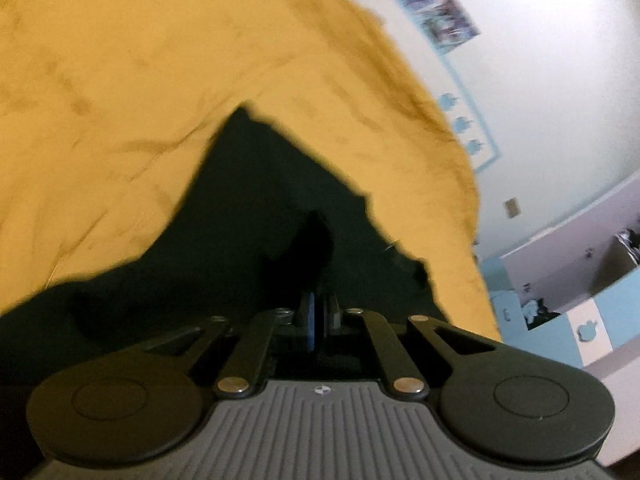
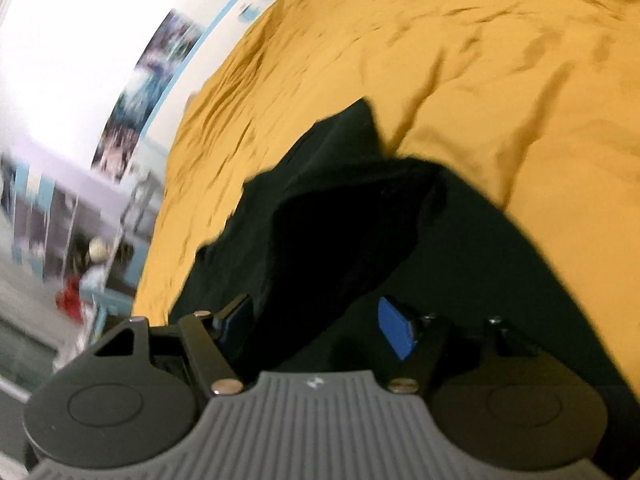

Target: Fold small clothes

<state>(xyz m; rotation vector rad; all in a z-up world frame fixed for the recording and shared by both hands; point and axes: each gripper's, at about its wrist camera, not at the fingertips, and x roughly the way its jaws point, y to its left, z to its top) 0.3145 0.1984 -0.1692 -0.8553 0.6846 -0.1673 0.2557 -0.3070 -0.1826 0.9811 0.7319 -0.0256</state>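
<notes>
Right up close, the left claw (image 1: 318, 320) pinches the dark cloth (image 1: 256, 216) while the right claw (image 2: 316, 320) sits spread around a bunched-up fold just ahead of it, so both should pull gently to keep it smooth over the yellow cover (image 2: 480, 60).

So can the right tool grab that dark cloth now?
Probably yes. The right tool is open, with a fold of the dark cloth bunched between its blue pads; nothing blocks it on the yellow sheet.

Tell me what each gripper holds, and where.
Left gripper is shut on a raised fold of the dark garment. Right gripper is open, holding nothing.
</notes>
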